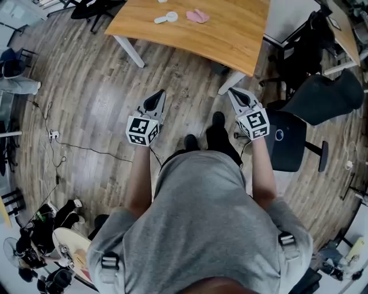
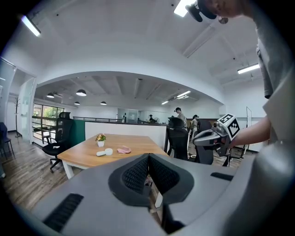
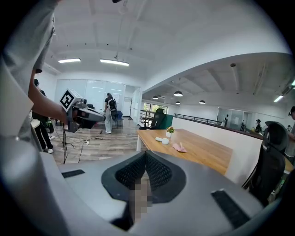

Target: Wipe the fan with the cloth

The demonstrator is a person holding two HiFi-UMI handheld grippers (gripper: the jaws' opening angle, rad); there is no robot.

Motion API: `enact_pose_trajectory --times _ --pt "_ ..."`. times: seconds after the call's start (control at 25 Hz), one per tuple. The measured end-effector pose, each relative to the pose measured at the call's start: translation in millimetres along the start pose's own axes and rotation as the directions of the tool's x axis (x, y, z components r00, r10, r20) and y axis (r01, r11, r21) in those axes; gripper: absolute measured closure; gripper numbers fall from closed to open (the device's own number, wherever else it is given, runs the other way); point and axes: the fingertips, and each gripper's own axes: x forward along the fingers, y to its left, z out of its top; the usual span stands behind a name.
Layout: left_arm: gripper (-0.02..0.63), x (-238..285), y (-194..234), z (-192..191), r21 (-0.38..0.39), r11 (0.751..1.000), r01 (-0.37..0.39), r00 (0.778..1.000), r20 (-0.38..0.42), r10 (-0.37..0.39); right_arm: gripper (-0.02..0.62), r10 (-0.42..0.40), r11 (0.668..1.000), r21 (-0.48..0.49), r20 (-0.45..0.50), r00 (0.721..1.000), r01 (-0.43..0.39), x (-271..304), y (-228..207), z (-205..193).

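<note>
A small white hand fan (image 1: 165, 18) lies on the wooden table (image 1: 230, 40) ahead of me, with a pink cloth (image 1: 197, 16) just to its right. Both grippers are held level over the wood floor, well short of the table. My left gripper (image 1: 159, 93) is shut with nothing in it, and my right gripper (image 1: 233, 92) is shut and empty too. In the left gripper view the fan (image 2: 105, 152) and cloth (image 2: 123, 150) lie beyond the closed jaws, near a small flower pot (image 2: 100, 140). In the right gripper view the fan (image 3: 162, 140) and cloth (image 3: 179, 147) are also far off.
The table's white legs (image 1: 129, 50) stand between me and the tabletop. A black office chair (image 1: 287, 140) is close on my right, and another dark chair (image 1: 328, 97) lies behind it. Cables (image 1: 54, 138) and dark gear (image 1: 40, 229) lie on the floor to my left.
</note>
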Motion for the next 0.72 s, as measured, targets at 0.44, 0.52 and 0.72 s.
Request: enact_pose_trajectory --times 0.44,0.52,0.72 --pt "0.586 -6.7 -6.1 -3.9 0.014 1.0 0.002 1.0 -0.013 -0.002 0.589 -0.001 1.0 0.013 0.012 1.0 0.001 -1.4 4.6 -1.3" --pt "0.586 -7.3 -8.0 -3.3 0.017 1.0 0.004 1.0 -0.01 -0.004 0.589 -0.001 1.0 0.013 0.012 1.0 0.001 -1.8 4.7 -1.6" --pt "0.584 -9.7 -9.6 -1.2 0.03 1.0 -0.004 1.0 0.001 0.004 0.566 0.003 1.0 0.014 0.018 1.0 -0.004 -2.6 6.8 -2.1"
